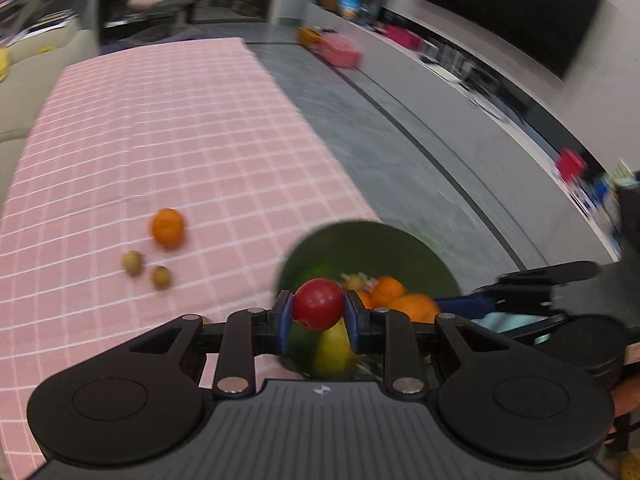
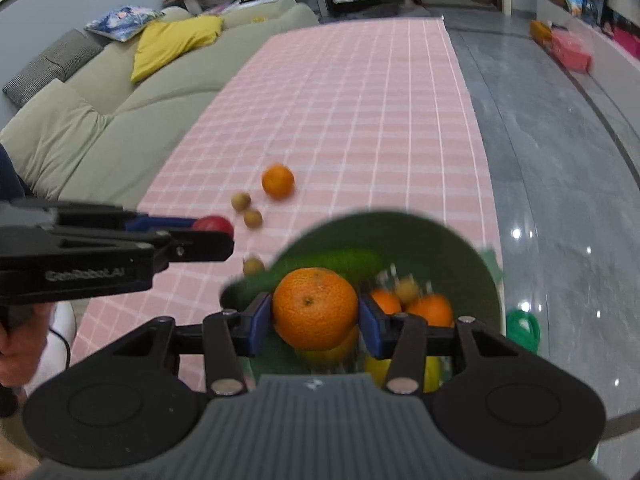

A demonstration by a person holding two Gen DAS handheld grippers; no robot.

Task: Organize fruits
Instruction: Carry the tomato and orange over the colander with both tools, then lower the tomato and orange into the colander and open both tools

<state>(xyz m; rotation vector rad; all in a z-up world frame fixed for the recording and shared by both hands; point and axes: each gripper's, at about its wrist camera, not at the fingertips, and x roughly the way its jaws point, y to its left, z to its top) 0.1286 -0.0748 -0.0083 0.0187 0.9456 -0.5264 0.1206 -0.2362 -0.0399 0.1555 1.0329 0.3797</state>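
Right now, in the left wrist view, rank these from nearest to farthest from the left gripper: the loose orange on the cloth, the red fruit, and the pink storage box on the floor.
1. Red fruit, clamped in the left gripper.
2. Loose orange, on the cloth, ahead-left.
3. Pink storage box, on the floor, far ahead-right.

An orange (image 2: pixel 278 181) is set on the tablecloth (image 2: pixel 340 100) at eleven o'clock from the bowl (image 2: pixel 472 272); two longans (image 2: pixel 247 209) lie beside it at seven o'clock.

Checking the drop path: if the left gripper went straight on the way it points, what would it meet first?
Probably the green bowl: the left gripper, shut on the red fruit, points over its fruit pile toward the far wall; depth is unclear.
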